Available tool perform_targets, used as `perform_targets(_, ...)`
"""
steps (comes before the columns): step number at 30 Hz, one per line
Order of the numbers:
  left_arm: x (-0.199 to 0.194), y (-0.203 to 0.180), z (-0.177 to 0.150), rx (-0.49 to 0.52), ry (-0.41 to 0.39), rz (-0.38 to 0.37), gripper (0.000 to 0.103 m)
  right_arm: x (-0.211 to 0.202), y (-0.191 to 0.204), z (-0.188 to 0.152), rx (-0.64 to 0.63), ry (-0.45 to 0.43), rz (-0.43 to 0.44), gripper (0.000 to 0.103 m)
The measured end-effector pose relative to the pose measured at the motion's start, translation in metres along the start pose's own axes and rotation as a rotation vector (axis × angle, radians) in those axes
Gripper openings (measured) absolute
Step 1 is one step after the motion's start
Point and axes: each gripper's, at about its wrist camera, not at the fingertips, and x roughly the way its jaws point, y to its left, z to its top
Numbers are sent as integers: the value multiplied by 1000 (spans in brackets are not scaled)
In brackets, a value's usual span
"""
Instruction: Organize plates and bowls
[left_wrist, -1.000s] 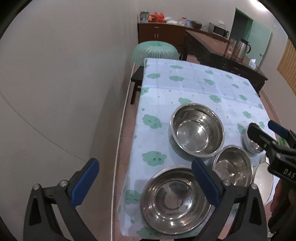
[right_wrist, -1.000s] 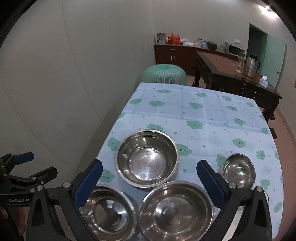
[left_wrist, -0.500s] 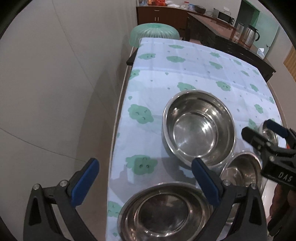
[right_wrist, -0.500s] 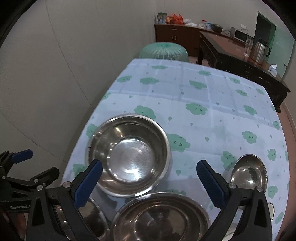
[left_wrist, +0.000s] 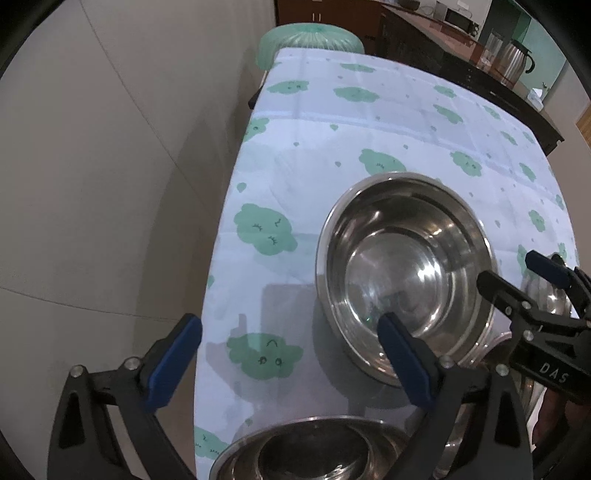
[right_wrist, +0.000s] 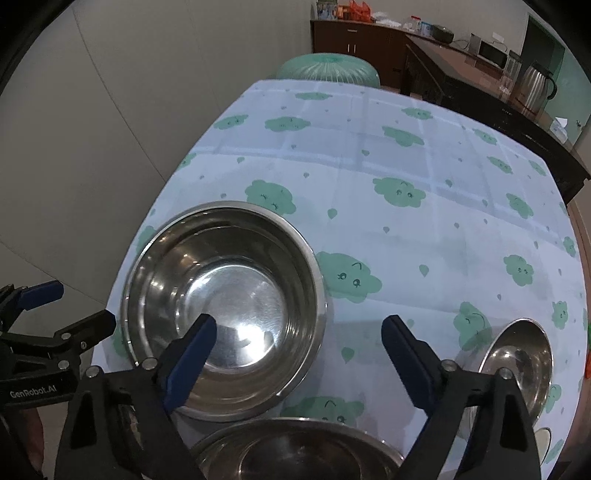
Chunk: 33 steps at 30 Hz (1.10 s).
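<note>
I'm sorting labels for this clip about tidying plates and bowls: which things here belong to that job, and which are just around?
Part of the job:
large steel bowl
small steel bowl
steel bowl at the near edge

Just around:
cloud-print tablecloth
green stool
metal kettle
dark wooden sideboard

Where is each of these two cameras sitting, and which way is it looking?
Left wrist view: rides on the left hand-held gripper, aimed steeply down at the table's left edge; the right hand-held gripper shows at the right.
Right wrist view: rides on the right hand-held gripper, aimed down mid-table; the left one shows at the left.
Both views share the large steel bowl on the cloud-print tablecloth and the green stool.
</note>
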Motion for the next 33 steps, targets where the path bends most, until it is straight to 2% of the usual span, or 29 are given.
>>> perform_targets(3,7,-2,3,-1,13,-5,93,9,-2,3,-3,17,9,89)
perform_targets(5,12,-3,6,-3,23,-7,84,16,-3,4,-4,35,9,87)
perform_targets(10,20,-5,10,-10,36,-9,82,27,-5,7,-5,57,16,79)
perform_targets(12,23,-7,12,-11,41,-7,77,30,-7,8,-5,65,15,75)
perform_targets(15,28,-10,13,-5,54,-11,68,37,-9,10,-7,84,14,59)
perform_targets(20,36,-12,12,-11,84,-25,49,43,-13,10,6,105,26,56)
perform_targets(21,37,-13,12,-11,85,-24,48,44,-13,10,8,109,36,51)
perform_targets(23,39,-13,12,-10,90,-26,38,46,-12,10,12,121,48,45)
perform_targets(24,41,-13,12,-10,95,-31,37,47,-12,11,10,126,51,43)
perform_targets(27,42,-15,12,-11,96,-60,25,50,-11,10,12,142,63,30)
perform_targets(29,41,-20,12,0,96,-64,14,51,-11,9,10,150,63,27)
perform_targets(31,41,-23,11,11,91,-55,14,51,-12,10,14,157,77,22)
perform_targets(33,42,-22,12,6,92,-55,14,50,-12,10,14,157,92,22)
